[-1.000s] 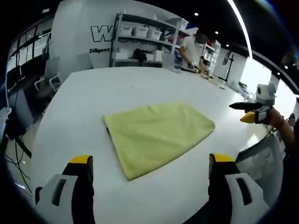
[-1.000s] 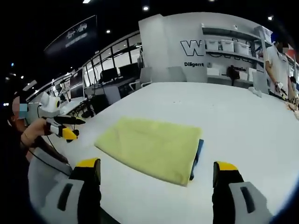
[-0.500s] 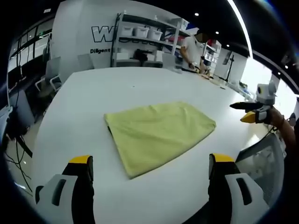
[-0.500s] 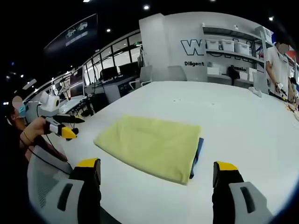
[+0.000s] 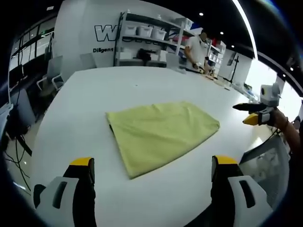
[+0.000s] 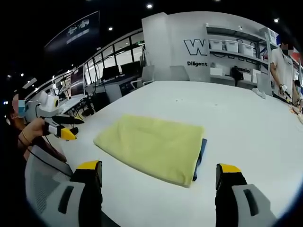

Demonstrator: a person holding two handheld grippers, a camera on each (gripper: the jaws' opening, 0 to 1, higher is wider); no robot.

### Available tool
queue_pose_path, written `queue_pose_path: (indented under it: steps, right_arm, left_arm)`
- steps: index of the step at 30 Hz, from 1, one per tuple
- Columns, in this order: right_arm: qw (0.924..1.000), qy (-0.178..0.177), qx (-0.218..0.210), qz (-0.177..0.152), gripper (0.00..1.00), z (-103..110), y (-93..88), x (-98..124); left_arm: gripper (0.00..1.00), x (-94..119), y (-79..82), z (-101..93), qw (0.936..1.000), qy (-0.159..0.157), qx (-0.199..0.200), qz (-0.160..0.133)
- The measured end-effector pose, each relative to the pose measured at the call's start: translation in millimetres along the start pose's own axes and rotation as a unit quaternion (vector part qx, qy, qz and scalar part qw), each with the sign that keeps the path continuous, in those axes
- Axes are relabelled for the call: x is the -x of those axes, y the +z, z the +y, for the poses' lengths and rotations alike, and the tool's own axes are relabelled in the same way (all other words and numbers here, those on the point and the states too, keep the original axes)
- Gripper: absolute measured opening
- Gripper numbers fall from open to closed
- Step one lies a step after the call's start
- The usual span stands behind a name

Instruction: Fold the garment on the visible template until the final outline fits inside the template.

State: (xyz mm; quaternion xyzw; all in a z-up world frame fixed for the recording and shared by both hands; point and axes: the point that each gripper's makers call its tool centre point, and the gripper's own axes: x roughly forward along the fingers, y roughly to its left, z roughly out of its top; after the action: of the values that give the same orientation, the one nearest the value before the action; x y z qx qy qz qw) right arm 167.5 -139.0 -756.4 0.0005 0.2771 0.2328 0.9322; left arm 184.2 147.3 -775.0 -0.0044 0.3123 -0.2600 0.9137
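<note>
White tabletop [image 5: 94, 90]: garment [image 5: 161, 135] lies folded at 12 o'clock, template [image 6: 200, 153] edge peeking out; folding seems done. Both hand-held grippers [image 5: 151, 168] [image 6: 158, 172] gape, empty.

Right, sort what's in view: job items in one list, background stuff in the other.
Job:
yellow garment, folded flat
blue template, an edge showing from under the garment
left gripper, open
right gripper, open

Background:
white table
shelving with bins
person at the far bench
</note>
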Motion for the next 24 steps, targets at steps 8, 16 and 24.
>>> queue_pose_path:
  steps: [8,16,24]
  right_arm:
    - [1.0,-0.003,0.0,-0.006,0.99,-3.6,0.8,-0.2]
    - [1.0,-0.001,-0.003,-0.004,0.99,-4.8,-1.1,-1.6]
    - [1.0,-0.003,-0.003,-0.006,0.99,-5.0,0.2,-0.6]
  left_arm:
    - [0.99,0.2,1.1,0.9,1.0,0.002,-0.001,-0.001]
    - [0.99,0.0,-0.5,0.1,1.0,0.0,-0.002,0.004]
    - [0.99,0.5,0.6,1.9,1.0,0.003,-0.005,0.004]
